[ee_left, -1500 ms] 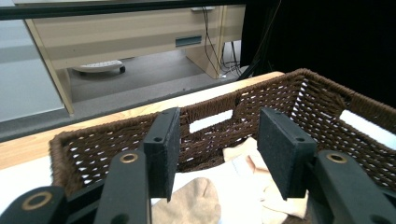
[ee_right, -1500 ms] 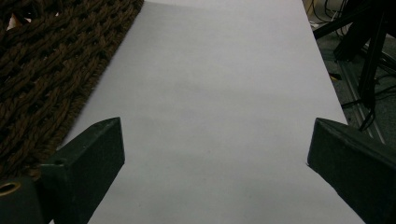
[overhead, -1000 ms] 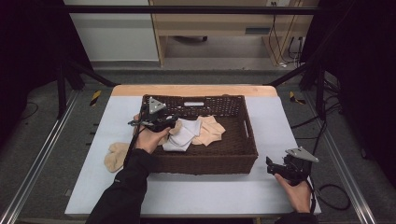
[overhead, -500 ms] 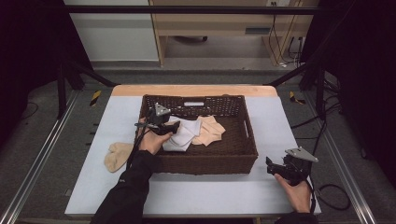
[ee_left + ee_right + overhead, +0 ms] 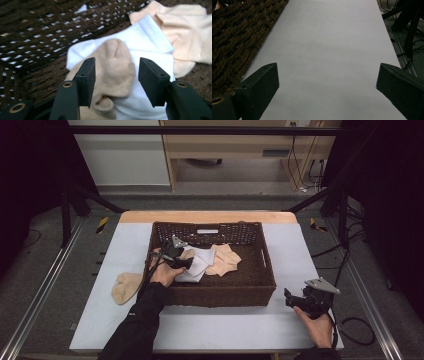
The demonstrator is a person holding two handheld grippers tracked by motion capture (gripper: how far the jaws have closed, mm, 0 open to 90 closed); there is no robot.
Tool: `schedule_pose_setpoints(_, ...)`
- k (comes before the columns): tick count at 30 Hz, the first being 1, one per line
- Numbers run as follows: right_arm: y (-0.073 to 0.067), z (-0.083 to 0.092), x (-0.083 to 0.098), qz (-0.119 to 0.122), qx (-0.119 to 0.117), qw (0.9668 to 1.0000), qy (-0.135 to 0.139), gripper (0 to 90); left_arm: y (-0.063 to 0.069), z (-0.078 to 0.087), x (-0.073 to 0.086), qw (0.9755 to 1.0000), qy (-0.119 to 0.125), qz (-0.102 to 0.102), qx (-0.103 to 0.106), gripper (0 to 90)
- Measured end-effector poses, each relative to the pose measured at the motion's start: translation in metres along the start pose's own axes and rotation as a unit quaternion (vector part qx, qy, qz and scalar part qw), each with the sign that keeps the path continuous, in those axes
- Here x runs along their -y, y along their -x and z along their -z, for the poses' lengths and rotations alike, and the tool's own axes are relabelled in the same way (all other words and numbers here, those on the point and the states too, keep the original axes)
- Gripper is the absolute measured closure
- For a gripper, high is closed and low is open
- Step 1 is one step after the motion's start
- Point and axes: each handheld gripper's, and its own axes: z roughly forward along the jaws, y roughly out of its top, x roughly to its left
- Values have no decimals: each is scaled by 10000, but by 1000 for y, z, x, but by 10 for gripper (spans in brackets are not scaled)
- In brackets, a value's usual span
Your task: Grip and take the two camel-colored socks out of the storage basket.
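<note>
Table (image 5: pixel 225 330) | basket (image 5: pixel 220 295) x1 | socks: 3 in, 1 out | L tongs (image 5: pixel 116 75) released over beige sock (image 5: pixel 117 70) | R tongs (image 5: pixel 327 85) released

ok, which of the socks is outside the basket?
The beige sock lying flat on the table, just left of the wicker basket. The other socks, the beige ones and the white sock, all lie inside the basket.

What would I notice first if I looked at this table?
You'd first see the big dark brown wicker basket in the middle of the table, with white and beige socks piled inside. The left claw is down in the basket, its jaws open around a beige sock lying on a white sock. Another beige sock lies on the table left of the basket.
</note>
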Motion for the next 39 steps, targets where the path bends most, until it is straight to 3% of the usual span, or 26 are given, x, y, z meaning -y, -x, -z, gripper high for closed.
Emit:
schedule_pose_setpoints(5,0,0,0,-20,-1,10000,-2,48,1,-1,1,9999,-140,-82,9,556)
schedule_pose_setpoints(13,0,1,0,-34,-16,10000,3,53,-1,1,1,9991,-410,108,77,812)
schedule_pose_setpoints(17,0,1,0,-32,-14,10000,4,55,-2,4,0,9989,-436,187,41,840)
schedule_pose_setpoints(21,0,1,0,-31,-15,10000,5,56,-4,10,-1,9994,-173,281,56,848)
schedule_pose_setpoints(23,0,1,0,-36,-11,10000,4,56,-6,15,-1,9993,70,356,93,849)
schedule_pose_setpoints(29,0,1,0,-34,10,10000,9,55,-8,28,-3,9966,643,499,129,850)
schedule_pose_setpoints(31,1,1,0,-27,12,10000,10,55,-7,34,-5,9949,839,519,190,849)
schedule_pose_setpoints(32,1,1,0,-36,11,10000,5,55,-6,41,-6,9924,1078,547,235,850)
schedule_pose_setpoints(34,1,1,0,-29,17,10000,3,55,-5,45,-7,9913,1168,552,243,850)
schedule_pose_setpoints(38,0,1,0,-31,23,10000,10,55,-6,66,-12,9858,1566,534,273,850)
schedule_pose_setpoints(39,0,1,0,-35,24,10000,9,55,-6,66,-12,9858,1566,534,273,850)
